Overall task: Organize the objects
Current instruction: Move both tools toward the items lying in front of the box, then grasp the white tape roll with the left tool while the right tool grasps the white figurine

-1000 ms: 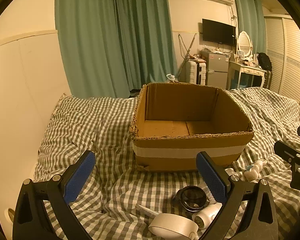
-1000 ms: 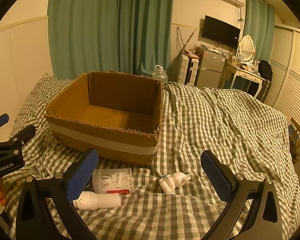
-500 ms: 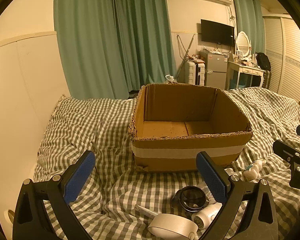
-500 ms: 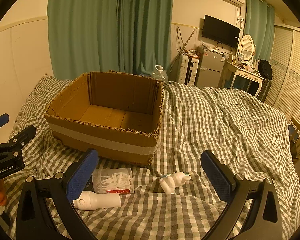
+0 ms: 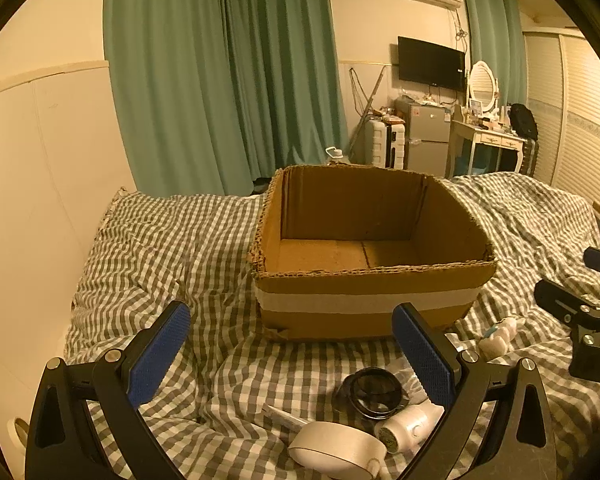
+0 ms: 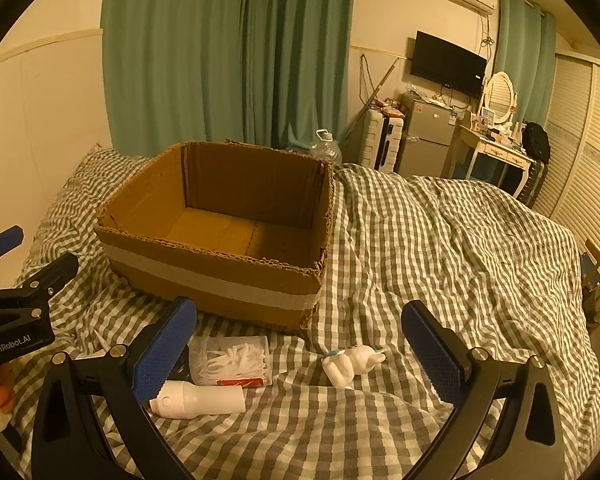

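Change since a second ago: almost none; I am seeing the cardboard box (image 5: 364,256) sitting marginally lower in the left view, every item lying where it was, both tools keeping their spread.

Left hand-held gripper (image 5: 290,354): jaws standing wide open, blue textured pads gripping nothing, touching nothing, hovering over the bed (image 5: 172,248) just short of the box.

Right hand-held gripper (image 6: 300,346): likewise gaping wide, holding nothing, hanging above the small items.

Items I am cataloguing:
- Cardboard box (image 6: 220,248): corrugated brown, open-topped, ragged cut rim, pale tape band around its outer wall, interior bare; resting on the bed, left of centre.
- Clear packet of white plastic picks (image 6: 232,360): crinkled film with a red label strip, lying just in front of the box.
- White cylinder (image 6: 198,400): smooth plastic, lying on its side near the packet, partly behind the right tool's left pad.
- Small white figurine (image 6: 350,362): glossy, with a teal detail, lying near the box's front corner.
- Black round lens (image 5: 376,392): dark glass in a ring, beside the left tool's right finger.
- White rounded disc (image 5: 336,446): matte, at the left view's lower edge.
- Bed cover: grey-and-white gingham, rumpled.
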### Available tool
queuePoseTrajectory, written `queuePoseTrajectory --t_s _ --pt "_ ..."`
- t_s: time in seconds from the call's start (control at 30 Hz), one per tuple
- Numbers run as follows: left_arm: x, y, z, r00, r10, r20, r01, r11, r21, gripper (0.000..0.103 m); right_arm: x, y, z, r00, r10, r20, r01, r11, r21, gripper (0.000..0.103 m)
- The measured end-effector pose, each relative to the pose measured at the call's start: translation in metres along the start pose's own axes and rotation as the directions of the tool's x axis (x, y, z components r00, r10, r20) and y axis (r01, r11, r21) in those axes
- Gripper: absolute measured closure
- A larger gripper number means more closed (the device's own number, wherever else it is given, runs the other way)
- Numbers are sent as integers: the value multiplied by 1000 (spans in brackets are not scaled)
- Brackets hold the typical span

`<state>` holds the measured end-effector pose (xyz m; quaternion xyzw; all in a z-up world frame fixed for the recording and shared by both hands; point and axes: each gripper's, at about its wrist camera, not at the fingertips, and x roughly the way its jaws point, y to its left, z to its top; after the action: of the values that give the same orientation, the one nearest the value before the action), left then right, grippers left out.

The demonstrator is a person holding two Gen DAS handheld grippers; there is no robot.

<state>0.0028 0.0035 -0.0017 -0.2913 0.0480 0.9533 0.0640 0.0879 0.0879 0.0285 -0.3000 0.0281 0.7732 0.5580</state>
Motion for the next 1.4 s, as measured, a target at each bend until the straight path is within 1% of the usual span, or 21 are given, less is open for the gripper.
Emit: queuePoseTrajectory --t_s 0.2,0.33,0.43,0.47,0.53,0.67,0.7,0.73,0.77,0.83,0.93,0.97,1.03,1.1,1.17,1.2,1.27,1.3,1.33,1.37,1.4 --pt "-14 1 10 999 -37 -1 37 999 -12 0 -11 -4 9 1000 -1 24 1 1000 9 0" --pt "-26 3 17 998 -68 -6 68 997 -23 0 -23 -5 21 999 0 47 1 1000 -8 0" --pt "-29 7 20 993 -113 -33 112 993 -32 0 -29 -9 32 999 28 27 -27 999 -19 0" --pt "-29 7 20 992 -117 -48 116 993 -31 0 -31 -11 36 999 34 17 -33 999 -17 0" --pt "-28 7 18 993 -102 -66 101 995 -15 0 -32 -15 41 999 37 -2 -37 999 -17 0" --pt "-17 6 4 988 -95 -124 96 995 7 0 -27 -19 41 999 9 -33 -10 999 -48 0" --pt "-14 5 0 978 -152 -140 159 987 36 0 -24 -20 39 999 4 -45 -6 999 -52 0" --pt "-9 4 -5 977 -145 -158 153 987 41 0 -21 -21 36 998 5 -61 -9 998 -56 0" --pt "-3 2 -10 975 -138 -175 148 988 45 0 -16 -22 33 994 -40 -106 38 999 -21 0" --pt "8 -2 -20 965 -152 -213 167 984 58 0 -7 -28 25 990 -17 -142 18 1000 1 0" --pt "22 -11 -39 943 -181 -280 209 975 73 0 7 -36 13 982 -2 -189 8 999 32 0" --pt "25 -12 -43 938 -186 -294 217 973 77 0 12 -39 9 978 1 -206 6 999 34 0" --pt "32 -18 -56 921 -193 -338 239 966 100 0 21 -43 2 970 13 -244 -3 999 42 0" --pt "41 -24 -70 899 -198 -390 264 957 124 0 31 -47 -4 959 23 -282 -9 999 51 0" --pt "49 -30 -80 877 -209 -433 290 948 128 0 43 -55 -7 948 19 -319 3 998 69 0" --pt "52 -32 -83 869 -219 -444 303 944 129 0 49 -58 -8 942 17 -334 9 997 76 0" --pt "61 -37 -88 850 -237 -471 329 936 124 2 62 -65 -10 929 -1 -371 33 996 80 0" --pt "66 -38 -90 841 -243 -484 341 932 124 6 68 -67 -11 921 -9 -390 43 996 78 0" --pt "72 -39 -93 830 -243 -502 344 932 118 14 78 -70 -12 908 -8 -419 47 995 83 0" --pt "78 -39 -96 817 -251 -519 352 930 106 15 84 -73 -14 895 -1 -446 46 995 91 0" --pt "81 -38 -98 810 -259 -526 360 928 96 15 93 -75 -17 879 11 -477 43 994 102 1"
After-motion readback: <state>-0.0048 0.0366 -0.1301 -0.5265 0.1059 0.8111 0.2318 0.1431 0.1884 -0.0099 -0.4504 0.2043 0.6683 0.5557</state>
